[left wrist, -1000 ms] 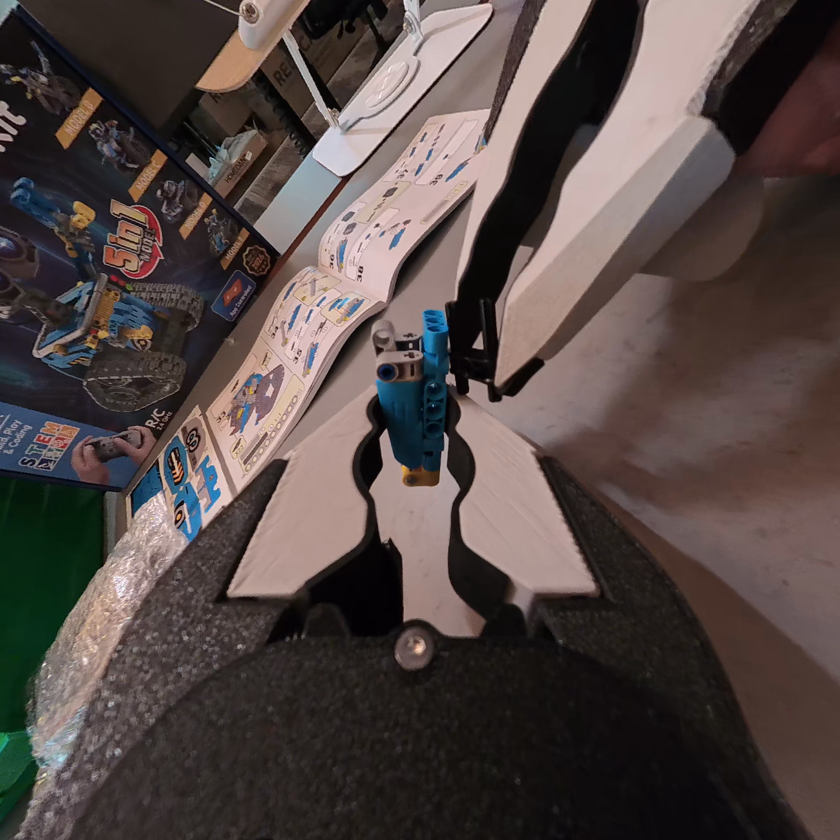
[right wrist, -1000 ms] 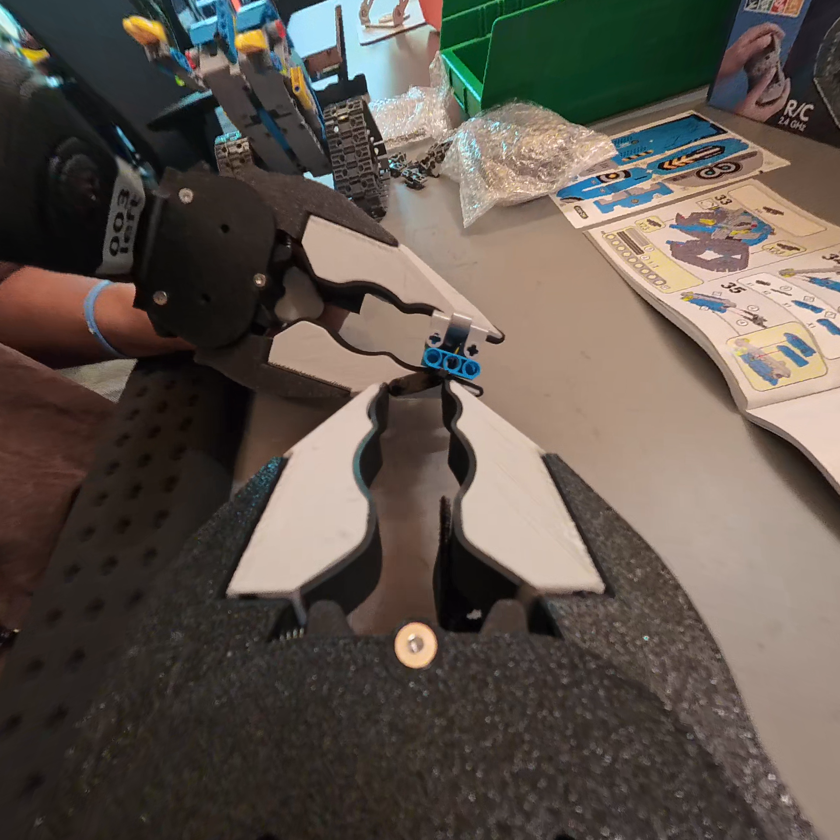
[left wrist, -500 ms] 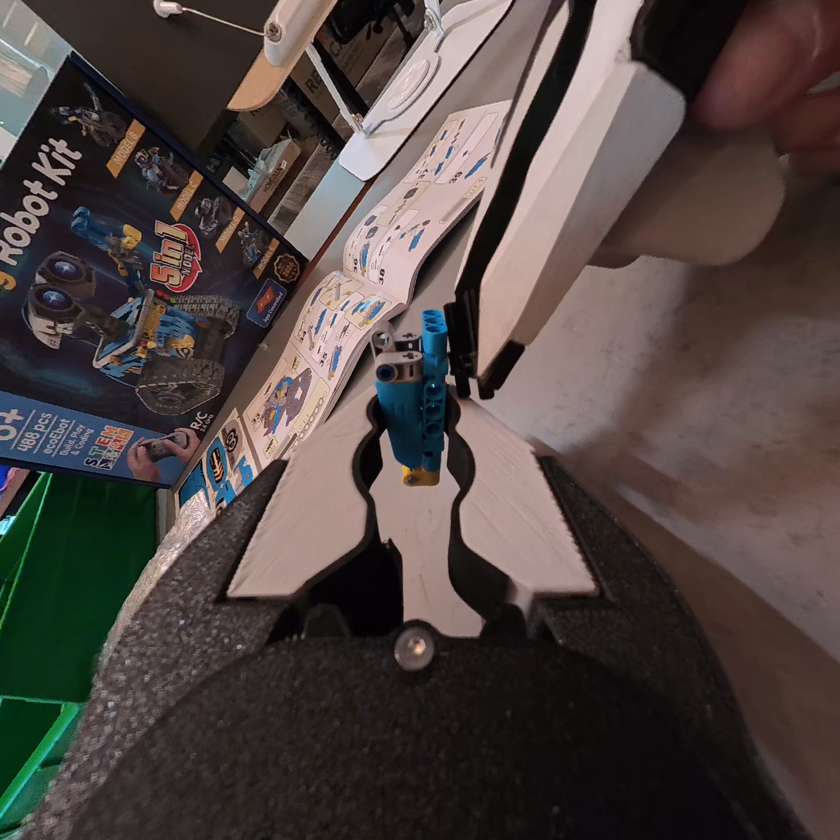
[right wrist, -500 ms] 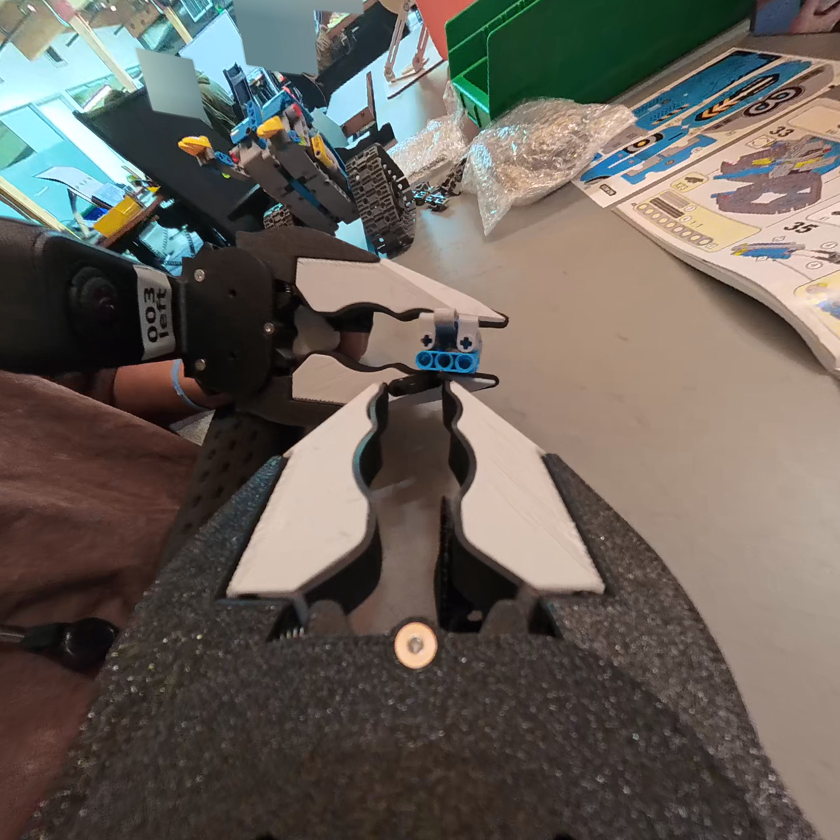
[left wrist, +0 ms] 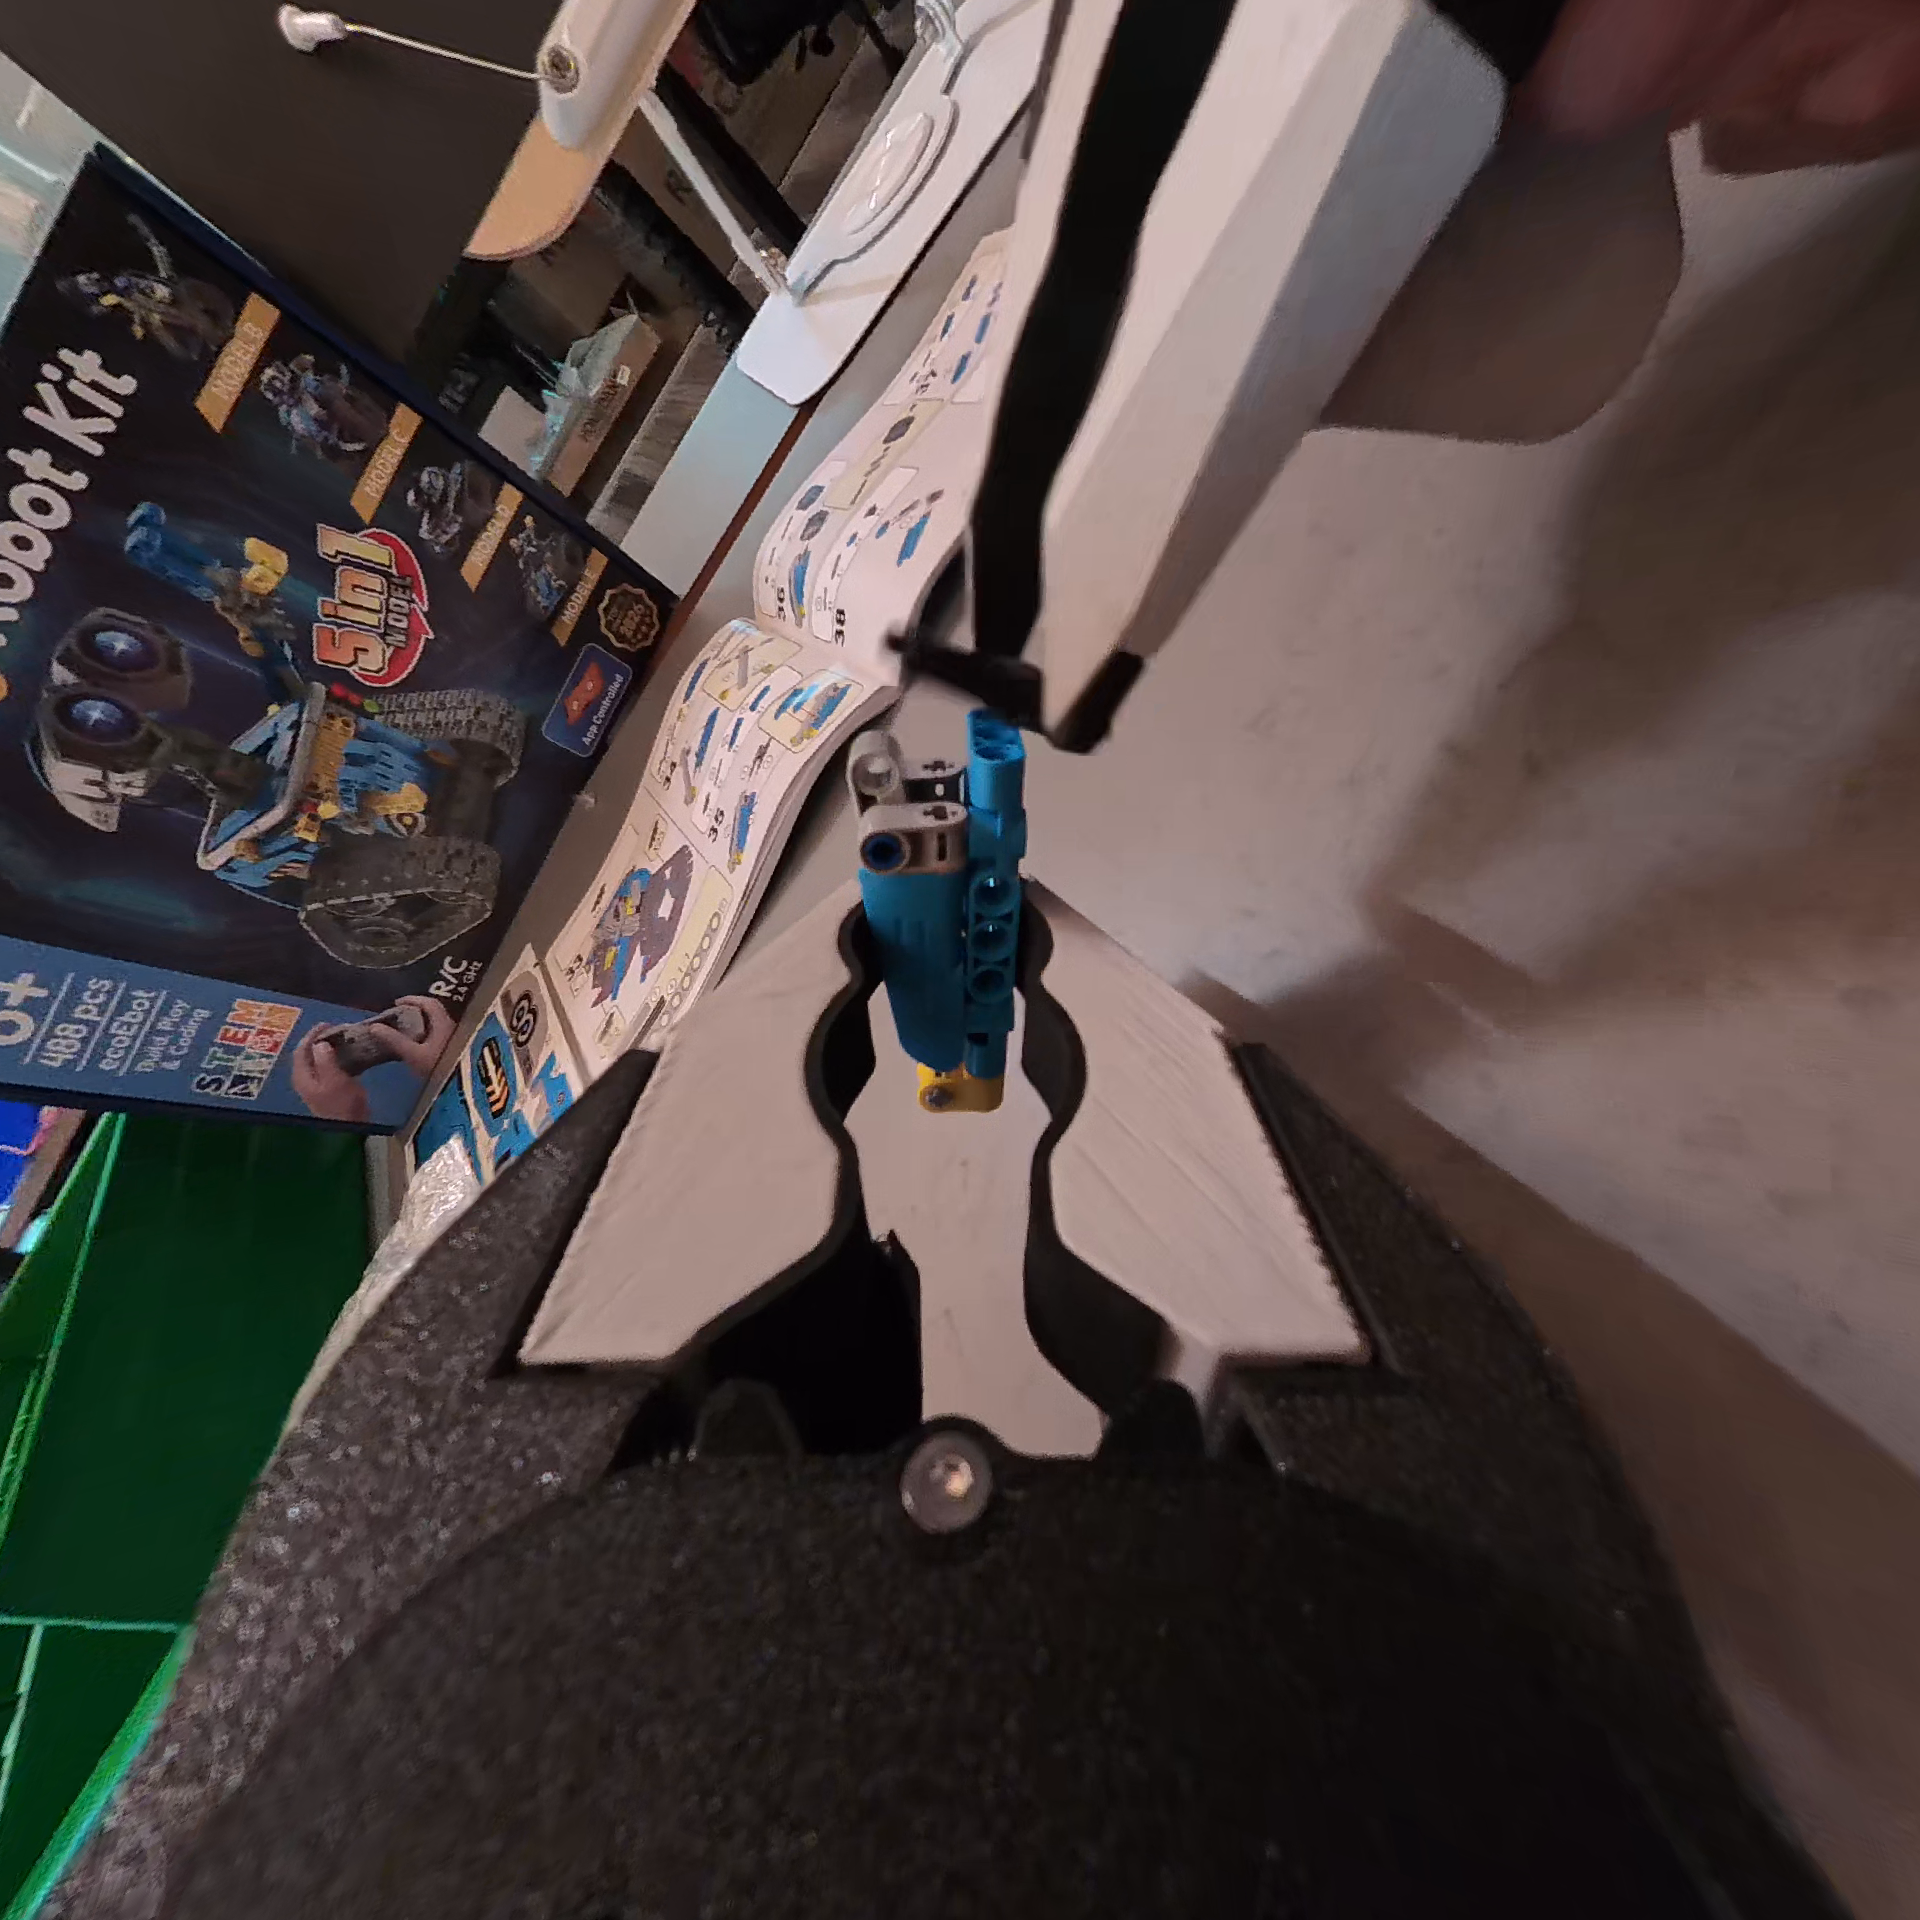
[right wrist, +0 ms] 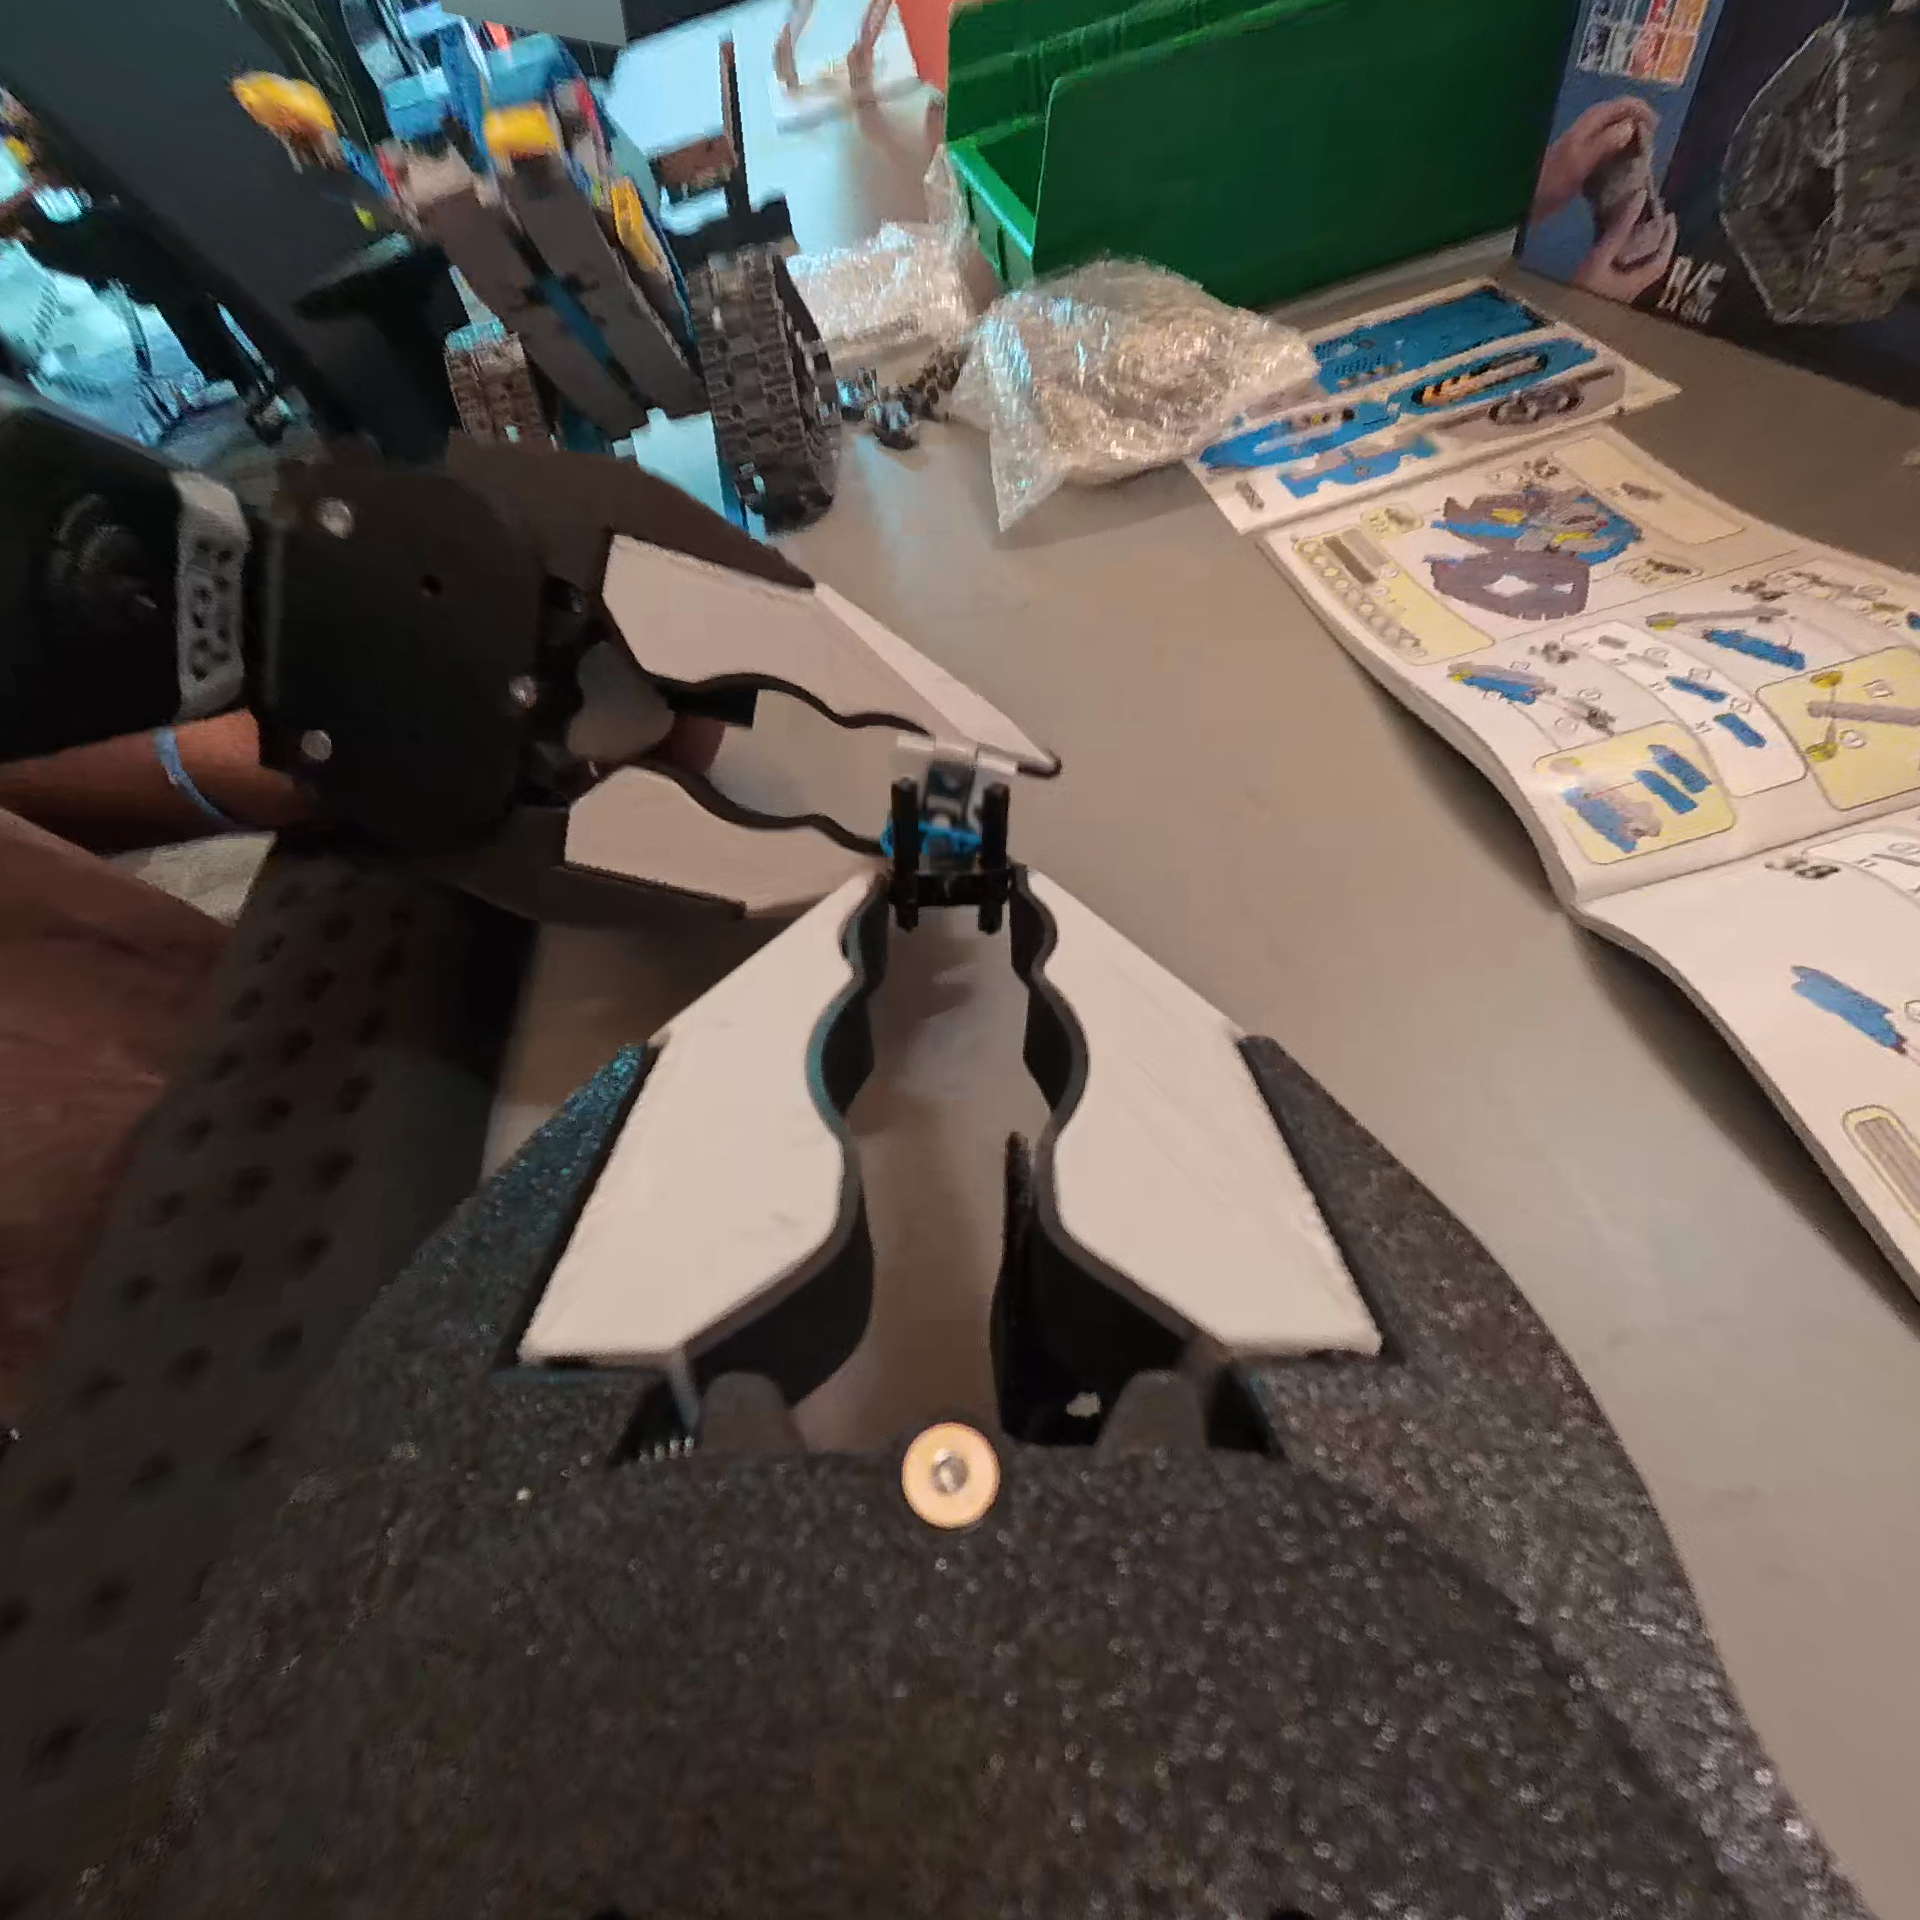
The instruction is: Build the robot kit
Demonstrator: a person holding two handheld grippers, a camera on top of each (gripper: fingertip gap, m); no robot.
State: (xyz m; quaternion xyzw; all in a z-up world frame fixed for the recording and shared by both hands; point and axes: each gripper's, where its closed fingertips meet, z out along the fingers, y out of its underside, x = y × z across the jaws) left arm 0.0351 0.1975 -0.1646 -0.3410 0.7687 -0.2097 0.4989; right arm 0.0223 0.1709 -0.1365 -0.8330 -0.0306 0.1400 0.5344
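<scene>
My left gripper [left wrist: 940, 904] is shut on a small blue brick assembly [left wrist: 951, 935] with a grey connector on top and a yellow end. It holds the assembly above the grey table [right wrist: 1299, 935]. My right gripper [right wrist: 951, 883] is shut on a small black connector piece [right wrist: 951, 857] with two prongs. In the left wrist view the right gripper [left wrist: 1049, 707] comes in from above, and the black piece [left wrist: 971, 670] sits just past the far end of the blue assembly. In the right wrist view the left gripper [right wrist: 966, 805] holds the assembly [right wrist: 951, 795] right behind the black piece.
An open instruction booklet [right wrist: 1610, 727] and a sticker sheet [right wrist: 1423, 405] lie to the right. Behind them are a kit box [left wrist: 260, 675], a green bin [right wrist: 1247, 135], a plastic bag [right wrist: 1112, 384] and a tracked brick model [right wrist: 623, 312]. A person's arm [right wrist: 104, 769] is at the left. The left gripper's tips are roughly 4 centimetres from the right gripper's.
The right gripper with the black piece has moved from beside the blue assembly to just beyond its far end. The left gripper still holds the assembly; both views have tilted a little.
</scene>
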